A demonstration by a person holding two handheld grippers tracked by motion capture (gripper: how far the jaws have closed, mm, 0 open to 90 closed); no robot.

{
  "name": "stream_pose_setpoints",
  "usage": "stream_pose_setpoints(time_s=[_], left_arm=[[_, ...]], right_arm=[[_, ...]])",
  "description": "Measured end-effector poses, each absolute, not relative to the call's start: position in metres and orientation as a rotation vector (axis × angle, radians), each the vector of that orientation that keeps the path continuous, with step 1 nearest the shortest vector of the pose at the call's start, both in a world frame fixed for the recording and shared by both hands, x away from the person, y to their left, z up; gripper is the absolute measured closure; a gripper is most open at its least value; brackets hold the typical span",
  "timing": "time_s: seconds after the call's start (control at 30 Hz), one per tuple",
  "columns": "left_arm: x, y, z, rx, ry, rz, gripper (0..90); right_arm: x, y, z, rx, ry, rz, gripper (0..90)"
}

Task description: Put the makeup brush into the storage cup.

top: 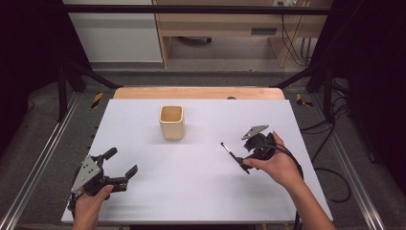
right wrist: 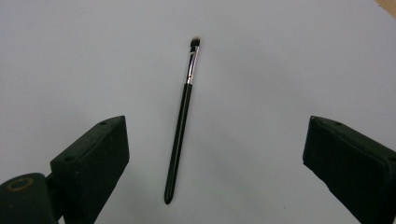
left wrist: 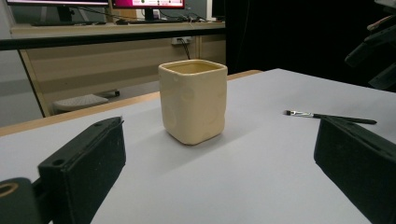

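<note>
High view first, from left to right: the left gripper (top: 123, 164) sat low at the near left of the white table (top: 191, 191), held in a person's hand, its jaws spread wide with nothing between them. Further in, near the middle and toward the far edge, stood a cream square cup (top: 172, 122), upright and open at the top. To its right lay a thin black brush (top: 233, 156), flat on the table, well apart from the cup. The right gripper (top: 246, 158) hung just over the brush's handle end. Left gripper view looked straight at the cup (left wrist: 194, 100) between its parted jaws, the brush (left wrist: 327, 116) off to the right. Right gripper view showed the brush (right wrist: 183, 119) lying between two wide-open jaws, touched by neither.
</note>
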State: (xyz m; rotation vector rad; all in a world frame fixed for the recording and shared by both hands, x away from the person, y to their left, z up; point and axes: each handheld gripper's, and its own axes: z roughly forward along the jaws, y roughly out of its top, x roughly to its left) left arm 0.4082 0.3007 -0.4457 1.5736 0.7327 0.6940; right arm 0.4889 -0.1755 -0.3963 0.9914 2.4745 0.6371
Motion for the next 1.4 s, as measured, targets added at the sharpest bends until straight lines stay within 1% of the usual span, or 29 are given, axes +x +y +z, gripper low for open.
stream_pose_setpoints(time_s=[0.23,0.53,1.03,1.2,1.4], left_arm=[[0.408,0.299,-0.446,1.578,0.728,0.692,1.9],[0.408,0.300,-0.445,1.573,0.728,0.686,1.9],[0.408,0.300,-0.445,1.575,0.726,0.686,2.0],[0.408,0.300,-0.445,1.576,0.727,0.685,2.0],[0.408,0.300,-0.445,1.575,0.728,0.684,2.0]], right_arm=[[0.500,-0.158,-0.404,0.997,2.522,0.597,8.4],[0.515,-0.142,-0.412,1.015,2.567,0.555,6.7],[0.525,-0.140,-0.419,1.050,2.574,0.525,7.4],[0.527,-0.139,-0.422,1.055,2.584,0.514,9.1],[0.529,-0.139,-0.427,1.064,2.598,0.507,13.8]])
